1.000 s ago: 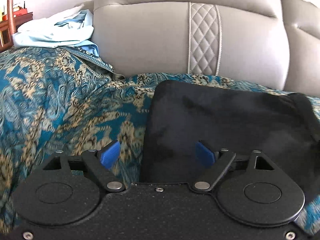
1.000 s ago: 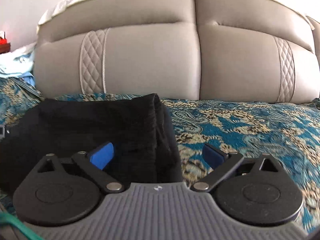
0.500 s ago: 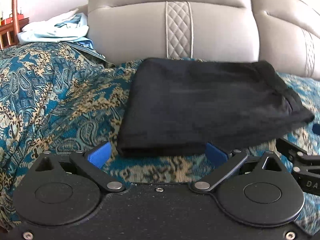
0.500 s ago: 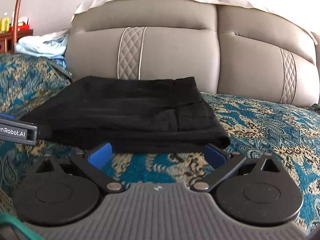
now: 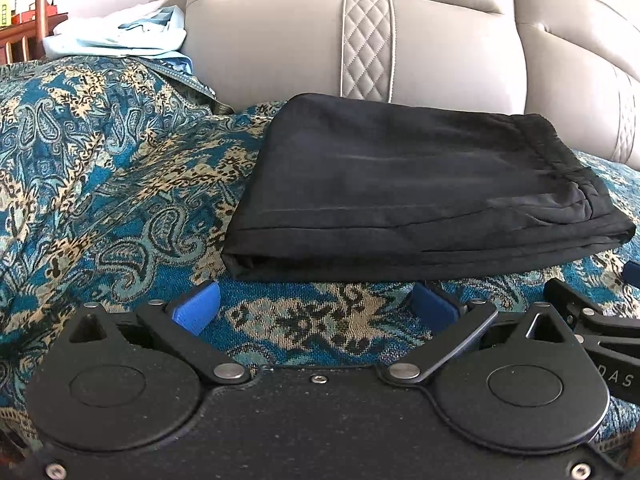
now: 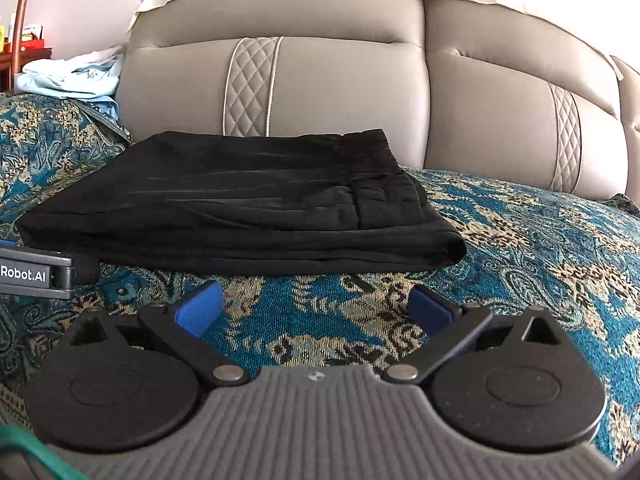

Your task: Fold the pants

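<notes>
The black pants (image 5: 420, 188) lie folded into a flat, layered rectangle on the patterned bed cover, near the headboard; they also show in the right wrist view (image 6: 256, 204). My left gripper (image 5: 314, 308) is open and empty, just short of the fold's near edge. My right gripper (image 6: 316, 306) is open and empty, also just short of the near edge. Part of the right gripper (image 5: 592, 320) shows at the right edge of the left wrist view. Part of the left gripper (image 6: 36, 272) shows at the left of the right wrist view.
A teal and gold paisley cover (image 5: 100, 184) spreads over the bed. A padded grey headboard (image 6: 360, 88) stands behind the pants. Light blue clothes (image 5: 124, 36) lie piled at the back left, by a wooden stand (image 5: 24, 36).
Both grippers have pulled back from the pants. One second ago their fingers were over the black cloth; now the whole folded stack lies in front of them, untouched.
</notes>
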`<state>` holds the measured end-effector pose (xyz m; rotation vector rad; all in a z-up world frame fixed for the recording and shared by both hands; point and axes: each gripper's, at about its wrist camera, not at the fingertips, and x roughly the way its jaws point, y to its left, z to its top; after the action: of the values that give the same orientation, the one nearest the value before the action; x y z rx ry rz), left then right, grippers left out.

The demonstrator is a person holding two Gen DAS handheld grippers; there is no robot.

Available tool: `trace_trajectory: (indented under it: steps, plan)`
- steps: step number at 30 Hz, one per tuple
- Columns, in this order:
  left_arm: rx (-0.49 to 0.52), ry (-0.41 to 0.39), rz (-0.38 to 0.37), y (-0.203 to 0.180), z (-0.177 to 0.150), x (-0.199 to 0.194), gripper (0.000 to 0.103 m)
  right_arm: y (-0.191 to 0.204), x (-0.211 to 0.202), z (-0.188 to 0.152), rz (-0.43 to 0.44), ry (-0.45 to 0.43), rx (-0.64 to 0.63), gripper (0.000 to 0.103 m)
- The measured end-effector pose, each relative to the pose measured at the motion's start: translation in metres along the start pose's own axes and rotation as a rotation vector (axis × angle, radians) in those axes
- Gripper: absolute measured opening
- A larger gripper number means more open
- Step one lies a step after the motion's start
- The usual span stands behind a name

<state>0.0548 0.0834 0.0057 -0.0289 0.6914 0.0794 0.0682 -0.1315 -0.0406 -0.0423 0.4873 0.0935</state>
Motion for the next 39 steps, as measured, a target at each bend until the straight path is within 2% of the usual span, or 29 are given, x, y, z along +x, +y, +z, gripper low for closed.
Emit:
trace_trajectory:
  steps: [8, 39]
  plan:
    - [0.001, 0.023, -0.014, 0.0026, 0.0045, 0.0039, 0.103, -0.0003, -0.0002, -0.0003, 0.001, -0.002, 0.002, 0.103]
    - [0.008, 0.012, -0.028, 0.003, 0.003, 0.0044, 0.103, -0.0006, -0.0001, -0.001, 0.009, -0.012, 0.007, 0.103]
